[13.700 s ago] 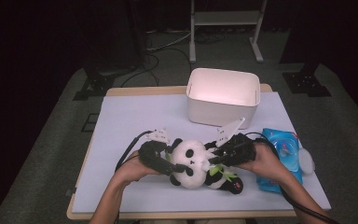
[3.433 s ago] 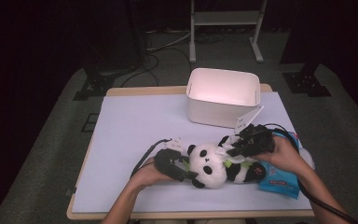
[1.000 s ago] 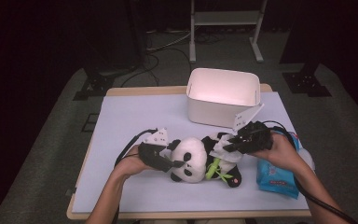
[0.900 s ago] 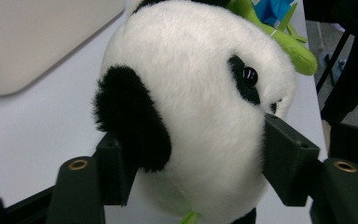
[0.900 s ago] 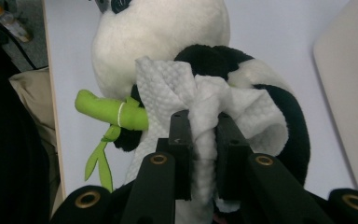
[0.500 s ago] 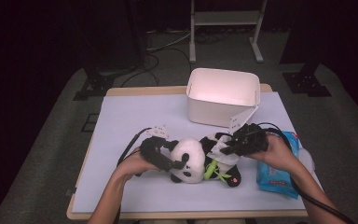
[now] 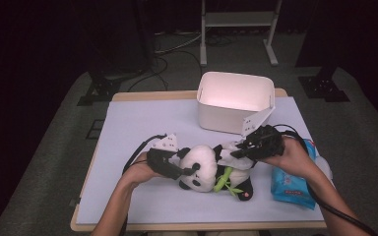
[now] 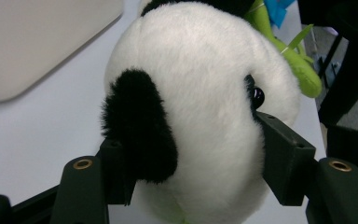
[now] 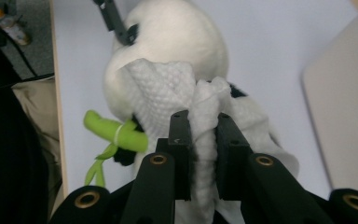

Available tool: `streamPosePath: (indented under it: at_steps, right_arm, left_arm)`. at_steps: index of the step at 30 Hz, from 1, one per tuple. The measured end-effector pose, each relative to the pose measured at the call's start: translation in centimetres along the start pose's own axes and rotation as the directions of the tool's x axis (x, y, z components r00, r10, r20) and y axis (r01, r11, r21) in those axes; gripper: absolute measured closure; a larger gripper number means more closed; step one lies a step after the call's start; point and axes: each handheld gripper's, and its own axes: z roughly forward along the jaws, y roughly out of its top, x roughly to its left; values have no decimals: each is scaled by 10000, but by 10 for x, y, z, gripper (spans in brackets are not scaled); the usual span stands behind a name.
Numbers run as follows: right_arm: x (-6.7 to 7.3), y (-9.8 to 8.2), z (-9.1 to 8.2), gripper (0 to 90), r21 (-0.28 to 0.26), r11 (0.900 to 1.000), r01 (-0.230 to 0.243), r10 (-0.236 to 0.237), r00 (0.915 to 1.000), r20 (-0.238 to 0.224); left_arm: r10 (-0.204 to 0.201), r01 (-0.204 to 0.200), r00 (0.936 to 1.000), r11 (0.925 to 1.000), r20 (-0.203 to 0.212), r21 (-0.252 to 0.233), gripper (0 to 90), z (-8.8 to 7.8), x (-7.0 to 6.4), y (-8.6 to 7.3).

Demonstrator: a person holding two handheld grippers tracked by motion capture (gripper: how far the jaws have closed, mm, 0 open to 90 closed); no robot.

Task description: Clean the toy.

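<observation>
A black-and-white plush panda [image 7: 204, 167] lies on the table with a green bamboo sprig [image 7: 224, 179] at its front. My left gripper [image 7: 187, 169] comes in from the left. Its jaws have just been closing with the panda's head [image 8: 200, 93] between them, and both pads now press into the fur. My right gripper [image 7: 236, 150] is shut on a crumpled white wipe [image 9: 168, 88]. It holds the wipe against the panda [image 9: 177, 32], just above the bamboo sprig [image 9: 116, 133].
A white bin [image 7: 226, 120] stands behind the panda at the back of the pale mat [image 7: 142, 123]. A blue pack of wipes [image 7: 293, 184] lies at the right under my right forearm. The table's front edge runs close below the panda.
The left gripper's jaws have drawn in on the panda's head, and the head has shifted slightly. The right gripper with the wipe has stayed on the panda.
</observation>
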Motion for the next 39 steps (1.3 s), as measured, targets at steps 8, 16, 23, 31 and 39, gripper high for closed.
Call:
streamPosePath:
  at_steps: [8,16,23,31,39]
  right_arm:
    - [-4,-16,-9,781,111,9995,-291,290,9995,78]
    - [-1,-35,-1,783,-303,9973,-662,649,9970,-421]
    - [9,-34,1,784,-134,9991,-399,393,9983,-420]
    - [15,-32,-1,783,79,9998,-200,204,9981,-584]
    - [19,-12,2,783,-11,9998,196,-196,9993,-312]
  left_arm:
    - [594,-590,9981,9980,159,-240,381,-8,-2,1]
    - [-537,553,9975,9979,470,-336,283,-10,-1,-4]
    - [-1699,1677,9838,9850,567,410,94,1,1,-6]
    - [-751,706,9951,9950,636,699,322,-3,-3,-2]
    - [353,-385,9986,9959,400,819,394,-5,-5,8]
